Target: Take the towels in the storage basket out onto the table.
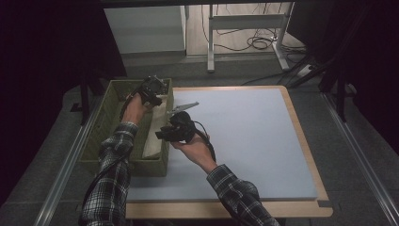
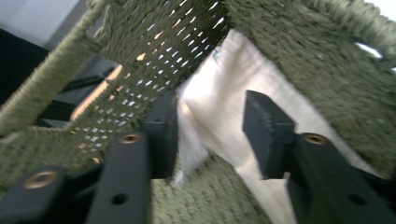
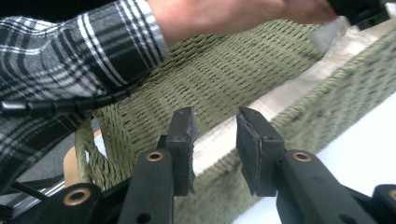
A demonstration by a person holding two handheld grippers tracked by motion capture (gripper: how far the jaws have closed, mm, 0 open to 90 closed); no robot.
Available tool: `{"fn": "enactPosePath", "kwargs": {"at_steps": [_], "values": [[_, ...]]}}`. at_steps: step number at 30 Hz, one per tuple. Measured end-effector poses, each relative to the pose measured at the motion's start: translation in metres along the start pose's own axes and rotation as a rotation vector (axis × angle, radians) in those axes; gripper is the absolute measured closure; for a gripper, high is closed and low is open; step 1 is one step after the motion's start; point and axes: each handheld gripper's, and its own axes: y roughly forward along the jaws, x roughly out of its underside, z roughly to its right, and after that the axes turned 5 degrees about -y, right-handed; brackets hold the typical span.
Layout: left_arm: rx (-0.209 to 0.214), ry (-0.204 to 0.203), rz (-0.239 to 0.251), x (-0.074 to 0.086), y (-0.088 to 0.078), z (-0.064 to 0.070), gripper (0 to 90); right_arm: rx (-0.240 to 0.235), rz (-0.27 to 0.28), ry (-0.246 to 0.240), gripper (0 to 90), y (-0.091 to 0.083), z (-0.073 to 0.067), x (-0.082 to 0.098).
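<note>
A green woven basket (image 1: 106, 117) stands at the left of the table with a cream cloth (image 1: 157, 123) lying in it. My left gripper (image 1: 151, 94) reaches down into the basket's far end. In the left gripper view it (image 2: 210, 109) is open, and the cloth (image 2: 224, 79) lies in the gap between the jaws against the basket wall (image 2: 303, 42). My right gripper (image 1: 162, 133) is held at the basket's right wall. In the right gripper view it (image 3: 215, 119) is open, with the cloth's edge (image 3: 289, 91) draped on the basket rim (image 3: 224, 70) just beyond the jaws.
A blue-grey mat (image 1: 244, 136) covers the wooden table to the right of the basket. The person's plaid left sleeve (image 3: 70, 51) and a black cable cross above the basket. A desk frame (image 1: 244, 21) and floor cables lie behind the table.
</note>
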Motion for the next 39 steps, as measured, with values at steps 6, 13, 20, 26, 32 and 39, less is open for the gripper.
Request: {"fn": "enactPosePath", "kwargs": {"at_steps": [6,13,20,26,32,39], "values": [[-0.017,-0.062,0.02,0.009,-0.007,-0.009,36.4,0.03,0.007,-0.014,60.6,-0.012,0.005,0.007],[0.061,-0.144,0.064,0.021,-0.014,-0.018,26.7,0.066,-0.007,-0.022,53.5,-0.023,0.015,0.019],[0.129,-0.199,0.088,0.028,-0.021,-0.023,20.5,0.088,-0.01,-0.04,47.0,-0.031,0.02,0.027],[0.188,-0.235,0.124,0.034,-0.029,-0.022,15.2,0.105,-0.015,-0.066,41.4,-0.037,0.02,0.032],[0.239,-0.25,0.149,0.041,-0.036,-0.017,11.0,0.122,-0.028,-0.084,35.9,-0.044,0.024,0.04],[0.272,-0.27,0.172,0.052,-0.045,-0.011,9.1,0.138,-0.028,-0.088,29.1,-0.059,0.03,0.052]]}}
